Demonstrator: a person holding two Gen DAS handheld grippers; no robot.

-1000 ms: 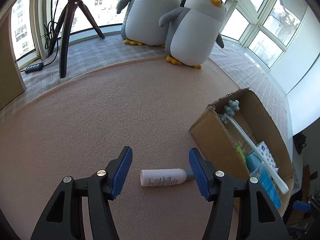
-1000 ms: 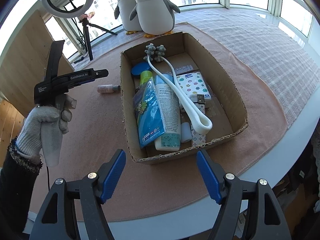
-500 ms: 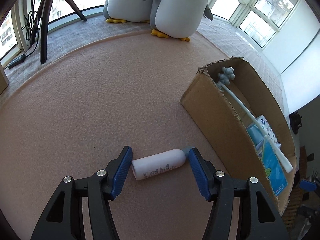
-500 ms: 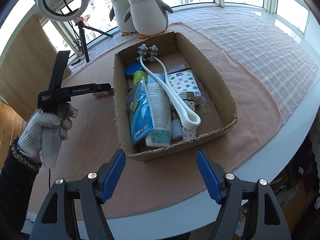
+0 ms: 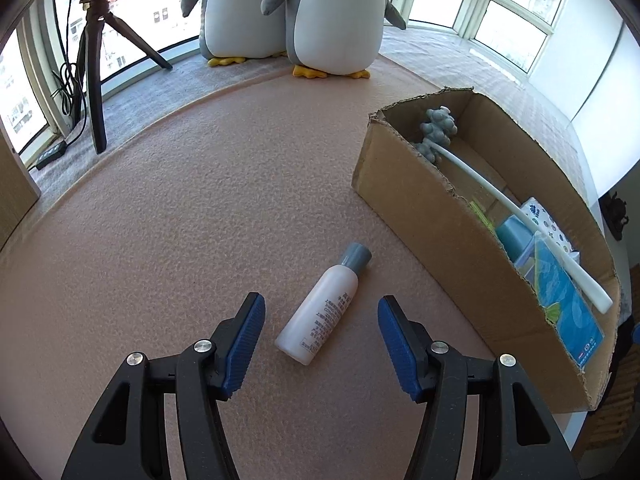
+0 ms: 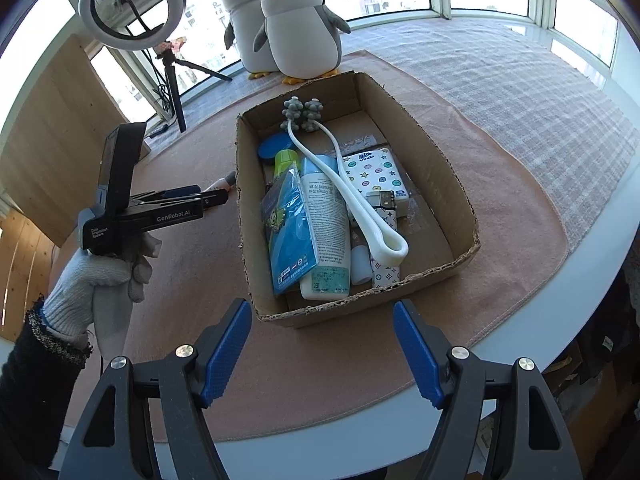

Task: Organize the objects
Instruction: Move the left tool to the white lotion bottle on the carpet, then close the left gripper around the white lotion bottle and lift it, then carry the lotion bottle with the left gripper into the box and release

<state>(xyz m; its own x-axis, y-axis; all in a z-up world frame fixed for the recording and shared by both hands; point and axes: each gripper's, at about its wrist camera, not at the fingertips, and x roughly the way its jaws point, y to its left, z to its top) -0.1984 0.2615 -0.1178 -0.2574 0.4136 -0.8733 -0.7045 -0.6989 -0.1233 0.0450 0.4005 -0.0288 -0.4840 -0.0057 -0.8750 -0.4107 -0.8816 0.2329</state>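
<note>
A small white bottle [image 5: 322, 312] with a grey cap lies on the pink mat, slanting up to the right. My left gripper [image 5: 321, 336] is open with the bottle's lower half between its blue pads, neither pad touching it. In the right wrist view only a tip of the bottle [image 6: 225, 181] shows past the left gripper [image 6: 208, 198], held by a gloved hand [image 6: 100, 276]. The cardboard box [image 6: 436, 160] holds a white massager, bottles, a blue packet and a tissue pack. My right gripper [image 6: 322, 354] stands open before the box's near wall, holding nothing.
Two plush penguins [image 6: 288, 28] sit at the back of the mat, beyond the box [image 5: 436, 200]. A ring light on a tripod [image 6: 170, 72] stands back left beside a wooden panel. The table's white edge [image 6: 580, 280] curves close on the right.
In the left wrist view the bottle turned from lying crosswise between the pads to slanting lengthwise, cap pointing away. The right wrist view moved closer to the box.
</note>
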